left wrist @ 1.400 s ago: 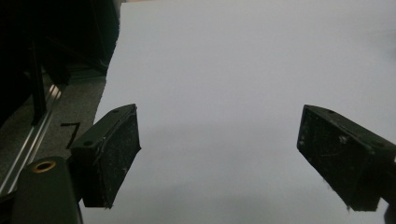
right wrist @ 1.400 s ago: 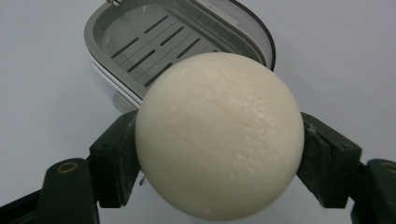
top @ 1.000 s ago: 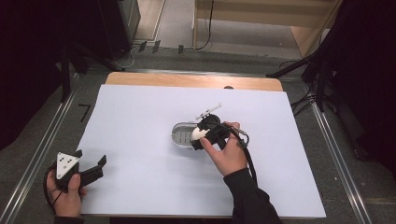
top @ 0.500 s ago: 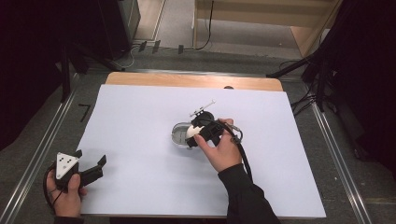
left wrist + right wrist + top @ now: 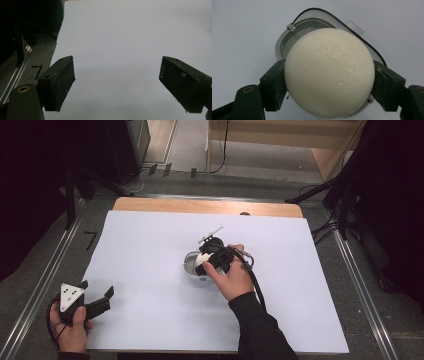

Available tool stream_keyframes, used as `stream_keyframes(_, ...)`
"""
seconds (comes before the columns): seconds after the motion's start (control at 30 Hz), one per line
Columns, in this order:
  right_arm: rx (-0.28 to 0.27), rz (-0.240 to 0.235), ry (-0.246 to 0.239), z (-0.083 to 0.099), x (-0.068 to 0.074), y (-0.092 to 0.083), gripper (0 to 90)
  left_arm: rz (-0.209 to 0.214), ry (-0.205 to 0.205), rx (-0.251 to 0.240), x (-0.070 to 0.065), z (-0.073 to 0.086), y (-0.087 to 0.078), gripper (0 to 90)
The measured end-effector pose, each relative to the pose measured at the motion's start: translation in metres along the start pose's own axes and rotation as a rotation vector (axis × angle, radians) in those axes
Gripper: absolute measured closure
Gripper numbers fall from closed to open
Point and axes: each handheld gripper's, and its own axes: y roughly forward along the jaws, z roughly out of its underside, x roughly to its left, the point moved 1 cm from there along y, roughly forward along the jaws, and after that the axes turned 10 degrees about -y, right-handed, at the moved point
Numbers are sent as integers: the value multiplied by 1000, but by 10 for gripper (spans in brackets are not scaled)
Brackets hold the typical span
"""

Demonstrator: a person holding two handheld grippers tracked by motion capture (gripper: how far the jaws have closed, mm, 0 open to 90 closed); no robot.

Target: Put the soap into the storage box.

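A large white paper sheet [image 5: 150, 265] covers a light wooden tabletop [image 5: 165, 205], flanked by silver metal rails [image 5: 30, 300] on grey floor.

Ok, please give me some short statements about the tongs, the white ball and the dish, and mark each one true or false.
1. The right tongs grip a cream-white ball between both pads. True.
2. The ball is held above a clear shallow dish. True.
3. The left tongs hold a second ball. False: their jaws stand wide apart, with bare white table cover between them.
4. The left tongs are directly beside the dish. False: in the high view they rest at the near left corner of the table, far from the dish.
5. The dish stands on bare wood. False: it stands on the white cover; the wood shows at the far edge.
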Motion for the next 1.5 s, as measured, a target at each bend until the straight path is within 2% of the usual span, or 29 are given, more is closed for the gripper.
stream_keyframes(0.67,42,-4,30,-4,-5,22,243,2,-1,-1,0,0,0,139)
stream_keyframes(1.0,51,0,59,-3,-5,26,243,1,-2,-3,1,0,0,139)
stream_keyframes(1.13,64,-14,71,-2,-5,28,242,2,-1,-2,1,0,0,138)
stream_keyframes(1.3,53,-20,84,-1,-7,29,239,2,-2,-2,1,0,-1,138)
stream_keyframes(1.37,39,-5,85,-1,-7,27,236,2,-3,-3,1,0,0,139)
stream_keyframes(1.5,23,34,68,-1,-6,21,170,1,-1,-3,0,0,-1,139)
